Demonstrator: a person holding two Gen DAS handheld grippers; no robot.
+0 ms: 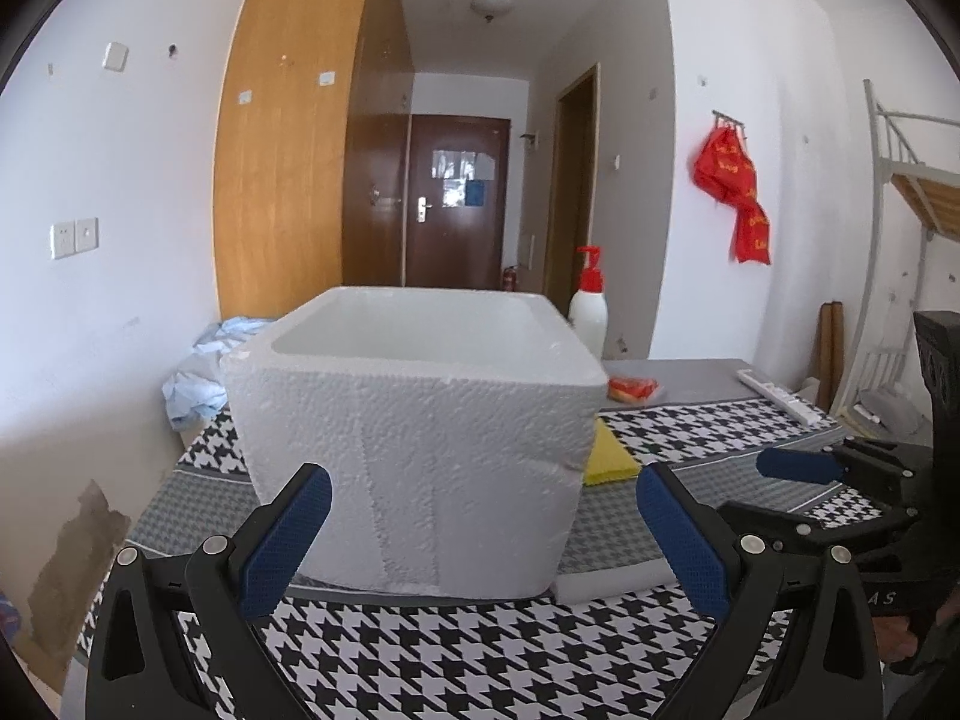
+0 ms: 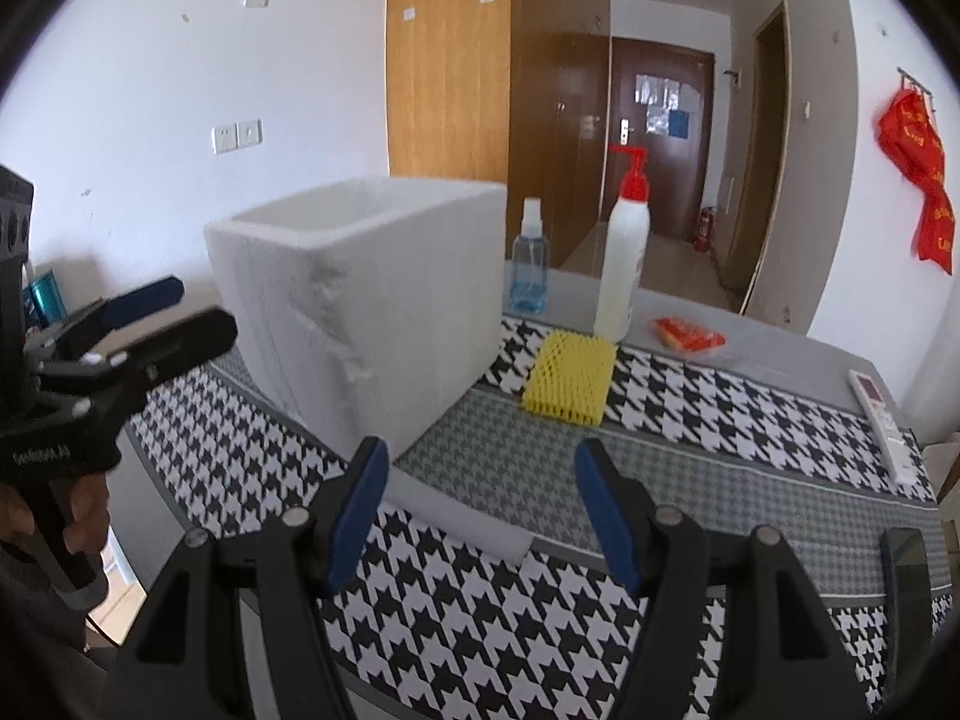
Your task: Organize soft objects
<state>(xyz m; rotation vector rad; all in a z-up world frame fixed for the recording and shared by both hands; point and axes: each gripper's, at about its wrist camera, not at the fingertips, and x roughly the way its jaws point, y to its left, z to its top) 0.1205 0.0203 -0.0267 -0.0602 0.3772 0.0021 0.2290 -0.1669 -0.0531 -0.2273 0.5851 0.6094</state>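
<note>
A white styrofoam box (image 1: 414,420) (image 2: 360,300) stands open-topped on the houndstooth table cloth (image 1: 480,660). Just in front of the box, my left gripper (image 1: 480,516) (image 2: 192,309) is open and holds nothing. A flat white foam sheet (image 2: 462,516) (image 1: 612,582) lies at the box's near right corner, and my right gripper (image 2: 480,504) (image 1: 774,489) hangs open just above it, apart from it. Beside the box, on its right, lies a yellow ridged sponge (image 2: 570,378) (image 1: 609,456). Farther back rests an orange-red soft packet (image 2: 687,333) (image 1: 633,389).
A white pump bottle with a red top (image 2: 624,264) (image 1: 588,300) and a blue spray bottle (image 2: 531,264) stand behind the sponge. A white remote (image 2: 882,426) (image 1: 780,399) lies at the right edge. Crumpled blue plastic (image 1: 198,372) sits left of the box by the wall.
</note>
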